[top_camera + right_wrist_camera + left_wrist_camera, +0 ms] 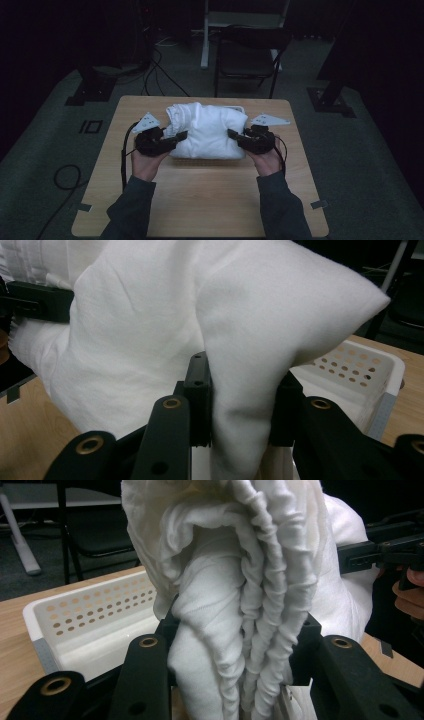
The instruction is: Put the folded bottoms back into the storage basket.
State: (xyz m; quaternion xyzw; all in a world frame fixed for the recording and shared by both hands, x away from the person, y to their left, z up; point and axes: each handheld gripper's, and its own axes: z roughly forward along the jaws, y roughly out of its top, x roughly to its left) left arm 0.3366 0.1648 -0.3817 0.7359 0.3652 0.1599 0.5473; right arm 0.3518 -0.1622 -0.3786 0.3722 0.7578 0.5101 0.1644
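Note:
A bundle of white cloth hangs in the middle of the wooden table, held from both sides. My left gripper is shut on the gathered, ribbed left edge of the white cloth, its jaws pinching thick folds. My right gripper is shut on a smooth fold at the right side of the white cloth. Behind the bundle stands a white perforated basket, also seen as the white basket; the cloth hides most of it in the high view.
A black folding chair and a white stand leg are beyond the table's far edge. Cables run over the dark floor at the left. Bare tabletop lies between my forearms near the front edge.

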